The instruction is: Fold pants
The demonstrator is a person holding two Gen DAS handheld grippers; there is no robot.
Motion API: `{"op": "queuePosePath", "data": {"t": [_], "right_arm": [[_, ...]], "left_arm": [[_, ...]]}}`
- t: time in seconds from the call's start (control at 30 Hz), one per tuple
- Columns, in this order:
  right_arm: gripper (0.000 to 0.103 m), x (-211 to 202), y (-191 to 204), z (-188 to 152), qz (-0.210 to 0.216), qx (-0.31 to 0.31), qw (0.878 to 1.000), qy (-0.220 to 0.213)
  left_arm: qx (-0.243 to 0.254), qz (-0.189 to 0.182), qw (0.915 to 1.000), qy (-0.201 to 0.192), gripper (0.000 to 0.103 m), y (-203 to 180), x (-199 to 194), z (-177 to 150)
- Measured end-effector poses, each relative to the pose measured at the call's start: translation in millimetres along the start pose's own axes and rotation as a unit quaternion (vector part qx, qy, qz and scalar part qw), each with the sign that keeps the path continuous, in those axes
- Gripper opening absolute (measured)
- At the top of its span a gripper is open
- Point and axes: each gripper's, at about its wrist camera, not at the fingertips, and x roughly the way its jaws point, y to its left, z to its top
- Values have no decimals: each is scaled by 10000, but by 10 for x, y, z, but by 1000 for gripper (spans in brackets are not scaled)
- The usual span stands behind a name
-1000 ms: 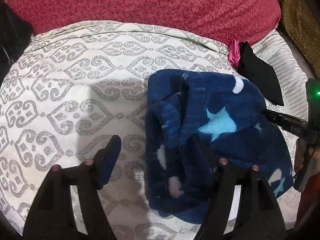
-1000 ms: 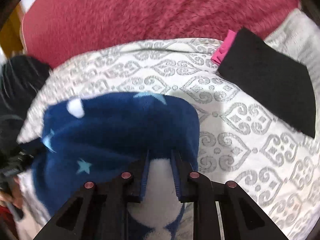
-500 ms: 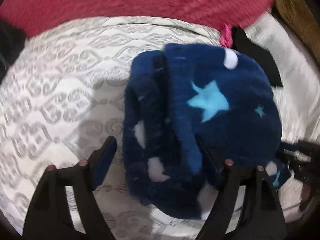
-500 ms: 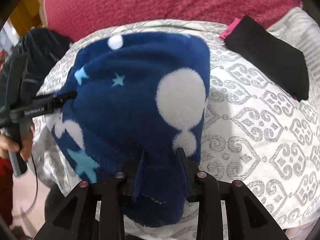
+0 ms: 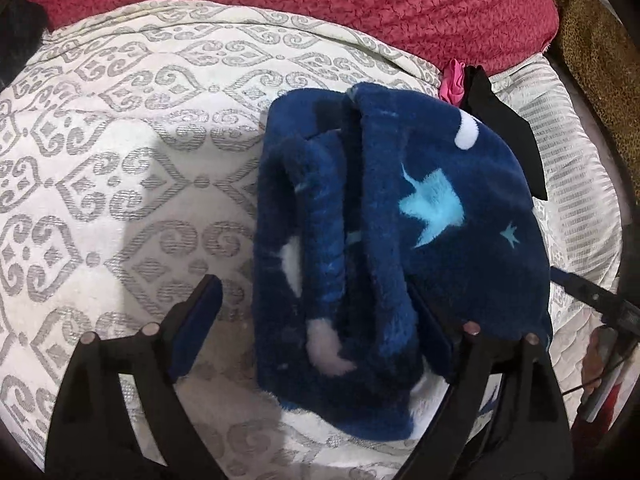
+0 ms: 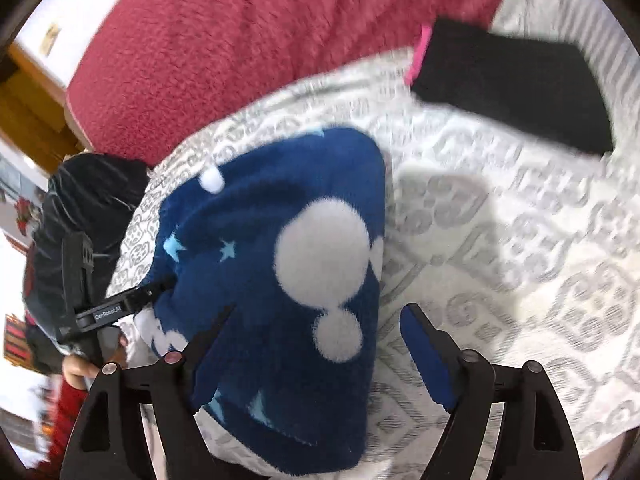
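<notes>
On the patterned bedspread (image 5: 132, 168), right in front of me, sit the blue fleece pants (image 5: 400, 240), stars and white dots and all, bundled into a compact stack with the fold layers showing along the near-left side. I read that as the last fold laid down, which is why the bundle rests flat and nothing is lifting it. Behind it the red blanket (image 5: 300, 4) runs across the head of the bed, and a folded black garment (image 6: 516, 84) with a pink edge lies well off to the far right, likely an earlier finished piece set aside. Now my left gripper (image 5: 316, 312): its jaws have just been opening and stand wide, straddling the near-left part of the bundle. One finger hangs over bare bedspread, clear of the cloth, while the other is buried against the fleece, touching but not pinching. And my right gripper (image 6: 316, 324): its jaws have just sprung apart too, from a tight pinch to wide open. The pants' near-right edge lies between the fingers, yet neither pad presses on it, and the right-hand finger sits over bedspread beside the cloth. So I'm holding nothing on either side. From here I'd judge the fold nearly finished, perhaps wanting only a pat or a tidy.
</notes>
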Motion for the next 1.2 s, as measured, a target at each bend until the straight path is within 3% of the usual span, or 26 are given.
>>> {"op": "queuePosePath", "data": {"t": [0.3, 0.47, 0.87, 0.9, 0.93, 0.97, 1.0, 1.1, 1.2], "right_arm": [[85, 529, -265, 131, 777, 745, 9916, 721], [87, 654, -207, 175, 826, 638, 9912, 811], [93, 840, -30, 281, 814, 370, 9934, 723], [90, 844, -23, 287, 782, 353, 9936, 732], [84, 836, -3, 288, 724, 314, 9942, 732], [68, 819, 11, 285, 745, 297, 9941, 724], [60, 780, 20, 281, 740, 298, 9945, 680], [48, 614, 177, 273, 581, -41, 9974, 424], [46, 386, 316, 274, 449, -299, 9985, 117]], "left_arm": [[-11, -264, 9996, 104, 101, 103, 116, 47], [-170, -564, 9981, 178, 103, 165, 221, 69], [0, -754, 9971, 128, 103, 108, 306, 99], [51, -765, 9970, 100, 100, 82, 308, 96], [70, -812, 9966, 82, 91, 54, 307, 95], [80, -919, 9957, 71, 83, 29, 300, 91], [52, -976, 9952, 42, 76, -4, 280, 88], [357, -639, 9971, -190, 61, -174, 158, 77], [631, -412, 9962, -432, 54, -377, -28, 102]]}}
